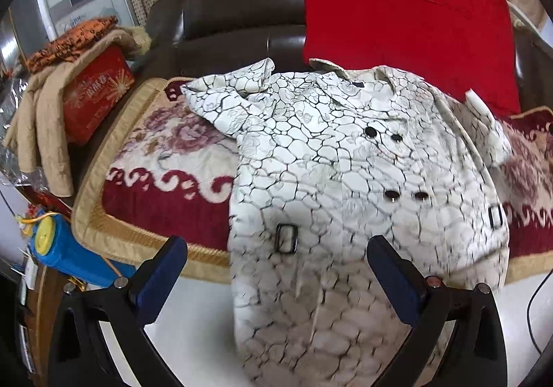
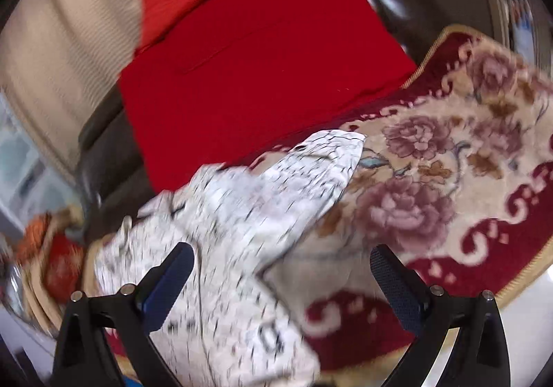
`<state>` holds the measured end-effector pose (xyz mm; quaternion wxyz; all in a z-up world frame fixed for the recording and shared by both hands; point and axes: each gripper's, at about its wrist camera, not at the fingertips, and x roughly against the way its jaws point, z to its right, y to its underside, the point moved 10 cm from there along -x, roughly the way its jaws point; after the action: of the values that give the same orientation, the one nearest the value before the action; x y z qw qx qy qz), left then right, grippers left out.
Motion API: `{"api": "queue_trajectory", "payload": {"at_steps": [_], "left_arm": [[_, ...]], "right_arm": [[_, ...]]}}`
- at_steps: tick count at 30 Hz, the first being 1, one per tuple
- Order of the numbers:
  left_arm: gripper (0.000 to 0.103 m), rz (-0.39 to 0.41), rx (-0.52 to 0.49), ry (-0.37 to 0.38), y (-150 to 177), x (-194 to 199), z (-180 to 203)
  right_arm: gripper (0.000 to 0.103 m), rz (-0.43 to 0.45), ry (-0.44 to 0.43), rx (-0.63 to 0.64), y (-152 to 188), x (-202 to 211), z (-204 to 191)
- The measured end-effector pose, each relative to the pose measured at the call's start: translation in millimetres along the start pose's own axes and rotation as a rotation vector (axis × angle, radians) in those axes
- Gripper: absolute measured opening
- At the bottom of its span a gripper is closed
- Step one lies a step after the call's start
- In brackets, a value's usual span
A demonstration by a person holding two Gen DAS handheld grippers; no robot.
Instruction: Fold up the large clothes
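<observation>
While the white coat (image 1: 345,179) lies on the sofa (image 1: 235,7), left gripper (image 1: 276,259) and right gripper (image 2: 280,266) gape, holding nothing.

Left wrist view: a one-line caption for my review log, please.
Open left gripper hovers over a white crackle-print coat spread on a floral sofa cover.

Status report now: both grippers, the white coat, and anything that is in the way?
Left gripper open, right gripper open, both empty. White coat lies unfolded on floral blanket. Red cushion close behind the collar.
</observation>
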<state>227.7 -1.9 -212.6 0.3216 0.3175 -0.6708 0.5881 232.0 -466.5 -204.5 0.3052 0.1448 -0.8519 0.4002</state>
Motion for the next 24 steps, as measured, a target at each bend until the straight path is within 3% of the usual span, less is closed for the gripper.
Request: {"api": "queue_trajectory", "payload": {"at_steps": [5,9,12,14,17,18,20,24], "left_arm": [[0.103,-0.143,-0.013,0.018,0.5,-45.2,20.0],[0.103,-0.199,-0.048,0.014,11.1,-62.1,34.3],[0.103,-0.211,-0.057,0.027,13.3,-66.9,41.8],[0.103,-0.214,-0.062,0.036,12.9,-68.6,46.6],[0.103,-0.219,-0.080,0.045,11.5,-70.9,52.4],[0.103,-0.219,-0.083,0.047,10.7,-71.5,53.3],[0.103,-0.215,-0.082,0.055,9.6,-71.7,52.0],[0.103,-0.195,-0.051,0.060,6.2,-69.5,39.0]], "right_arm": [[0.103,-0.024,-0.106,-0.187,-35.5,-69.4,33.1],[0.100,-0.052,-0.141,-0.333,-51.1,-122.8,55.7],[0.092,-0.093,-0.139,-0.420,-53.9,-162.4,67.8],[0.079,-0.137,-0.104,-0.444,-48.6,-183.9,72.0],[0.075,-0.152,-0.064,-0.451,-41.2,-200.0,71.6],[0.071,-0.138,-0.051,-0.439,-42.2,-200.3,70.3],[0.015,-0.124,-0.051,-0.406,-44.9,-201.4,66.0],[0.015,-0.107,-0.028,-0.340,-46.7,-195.0,55.4]]}}
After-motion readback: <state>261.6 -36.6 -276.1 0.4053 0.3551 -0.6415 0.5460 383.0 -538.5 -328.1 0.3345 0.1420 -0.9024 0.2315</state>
